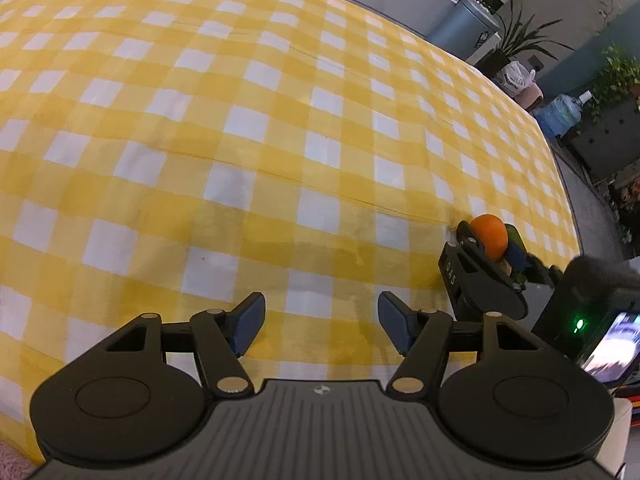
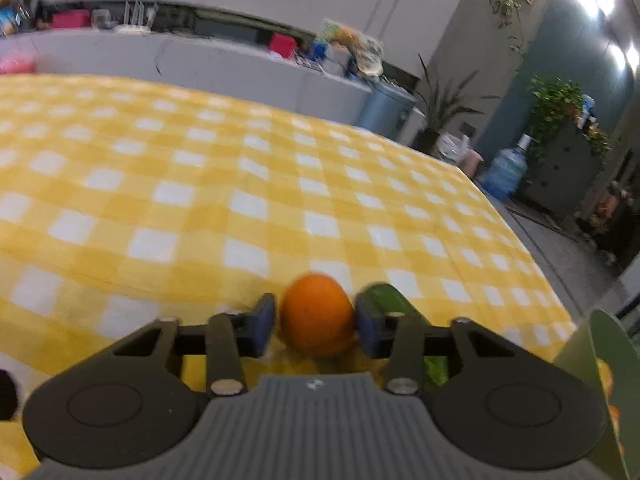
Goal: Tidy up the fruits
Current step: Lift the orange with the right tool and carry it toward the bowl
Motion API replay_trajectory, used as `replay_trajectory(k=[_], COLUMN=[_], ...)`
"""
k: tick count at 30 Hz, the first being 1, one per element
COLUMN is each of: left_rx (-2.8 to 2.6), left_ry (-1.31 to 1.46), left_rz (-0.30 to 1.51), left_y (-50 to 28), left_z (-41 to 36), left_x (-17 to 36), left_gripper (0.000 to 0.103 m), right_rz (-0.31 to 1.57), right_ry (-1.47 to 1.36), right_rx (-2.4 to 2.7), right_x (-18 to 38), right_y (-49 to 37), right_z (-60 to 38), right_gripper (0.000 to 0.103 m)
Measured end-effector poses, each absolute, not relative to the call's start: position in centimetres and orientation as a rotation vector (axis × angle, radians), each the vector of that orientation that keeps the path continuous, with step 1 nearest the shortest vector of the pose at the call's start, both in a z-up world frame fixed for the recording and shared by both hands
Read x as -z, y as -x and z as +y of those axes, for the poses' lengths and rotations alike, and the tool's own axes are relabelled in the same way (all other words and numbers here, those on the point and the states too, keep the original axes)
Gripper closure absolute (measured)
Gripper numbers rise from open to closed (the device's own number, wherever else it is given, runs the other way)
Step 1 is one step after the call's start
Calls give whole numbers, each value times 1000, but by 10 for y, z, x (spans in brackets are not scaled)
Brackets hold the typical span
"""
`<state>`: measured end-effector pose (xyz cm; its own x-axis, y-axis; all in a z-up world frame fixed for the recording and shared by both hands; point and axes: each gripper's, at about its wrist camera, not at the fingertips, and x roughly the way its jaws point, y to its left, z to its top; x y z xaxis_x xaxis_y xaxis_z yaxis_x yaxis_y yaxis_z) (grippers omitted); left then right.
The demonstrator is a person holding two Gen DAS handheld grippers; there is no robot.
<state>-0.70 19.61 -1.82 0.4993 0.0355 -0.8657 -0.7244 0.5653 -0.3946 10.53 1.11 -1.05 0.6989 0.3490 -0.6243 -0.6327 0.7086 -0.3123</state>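
The right gripper (image 2: 315, 330) has the orange (image 2: 316, 314) squarely between its blue pads (image 2: 262, 330), both pads pressed against the fruit's sides: a firm clamp on it, low over the yellow checked tablecloth (image 2: 200, 200). Just beyond the right-hand pad lies a green fruit (image 2: 386, 298); the blur makes it hard to name, perhaps a cucumber. A green container (image 2: 592, 360) edges in at the right. From the left wrist view, the left gripper (image 1: 321, 322) hangs with jaws spread wide, nothing between them, only bare cloth below. The orange (image 1: 490, 236) sits off to its right, held in the other tongs (image 1: 492, 258).
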Motion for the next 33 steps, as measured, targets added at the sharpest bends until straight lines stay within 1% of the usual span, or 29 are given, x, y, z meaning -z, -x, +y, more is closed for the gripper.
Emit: replay_trajectory(k=[5,9,13,15,19,21,24,29,31,33], left_rx=[-551,-564,-597,-610,-621,-623,-619,-619,-617,-612], left_ry=[865,881,888,893,893,887,881,882,882,884], left_rz=[930,908,887,881,879,879,881,887,891,892], left_y=[9,13,16,17,17,17,16,14,14,13], left_z=[197,199,203,204,204,203,202,203,203,203], left_x=[16,13,10,10,9,8,9,11,12,12], left_gripper=[27,27,27,27,27,27,27,27,27,27], right_rz=[532,550,669,740,909,959,960,892,874,850], right_ry=[521,354,206,182,259,289,310,303,311,325], right_rx=[-607,-697,-818,-882,-974,-959,-918,-911,-921,-921], right_x=[7,-16,-39,-44,-38,-30,-17,-10,-9,-6], right_y=[-101,-99,-98,-95,-90,-90,-89,-86,-84,-82], right_z=[2,-16,-44,-54,-58,-54,-46,-35,-32,-31], right_gripper=[67,66,66,66,66,66,64,64,56,54])
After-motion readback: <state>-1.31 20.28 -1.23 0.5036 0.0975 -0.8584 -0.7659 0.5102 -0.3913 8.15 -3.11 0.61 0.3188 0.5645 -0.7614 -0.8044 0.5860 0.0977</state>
